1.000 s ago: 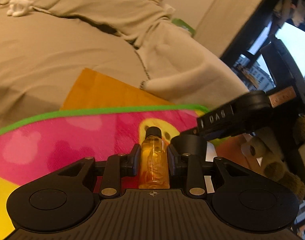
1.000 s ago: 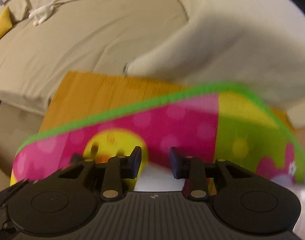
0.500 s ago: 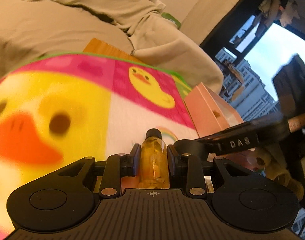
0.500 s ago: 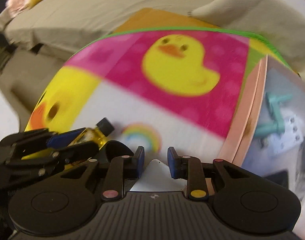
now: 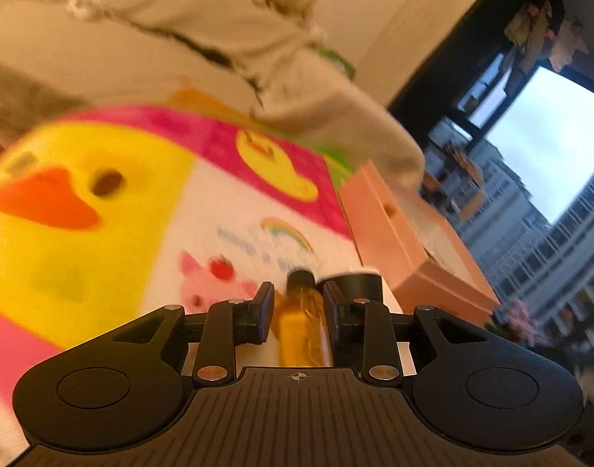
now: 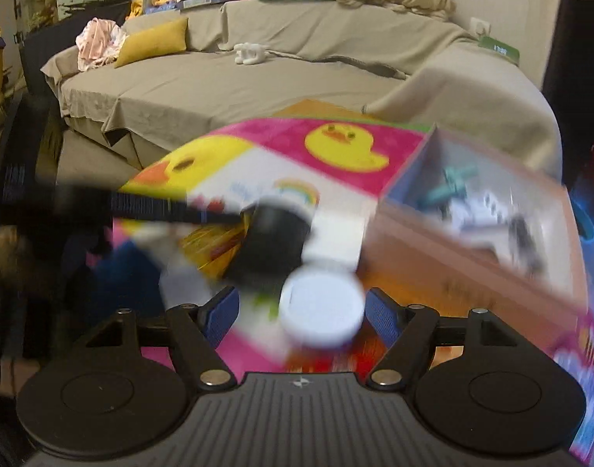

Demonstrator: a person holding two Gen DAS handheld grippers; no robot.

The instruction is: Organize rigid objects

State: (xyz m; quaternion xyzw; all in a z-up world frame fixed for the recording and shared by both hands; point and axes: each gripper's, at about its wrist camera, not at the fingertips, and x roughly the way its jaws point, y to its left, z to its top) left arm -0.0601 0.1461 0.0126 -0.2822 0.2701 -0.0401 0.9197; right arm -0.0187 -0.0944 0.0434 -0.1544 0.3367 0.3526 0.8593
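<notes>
My left gripper [image 5: 298,303] is shut on a small amber bottle [image 5: 301,319] with a black cap, held over the duck-print mat [image 5: 102,214]. A black round container [image 5: 353,282] stands just beyond it. In the right wrist view the right gripper [image 6: 300,311] has its jaws opening wide. A white round jar [image 6: 322,311] sits between them, near the right finger [image 6: 378,313], and the pads are not pressing on it. The left gripper [image 6: 149,204] shows there as a dark blur at the left with the amber bottle [image 6: 215,245], beside the black container [image 6: 273,241].
An open pink box [image 6: 472,241] holding a teal item and white pieces stands on the mat's right side; its wall [image 5: 398,241] also shows in the left wrist view. A beige-covered sofa [image 6: 219,78] with cushions lies beyond. A window [image 5: 549,148] is at the right.
The right gripper has swung across the mat and spread its jaws from shut to wide, with the white jar now between them. The left gripper carried the bottle toward the pink box.
</notes>
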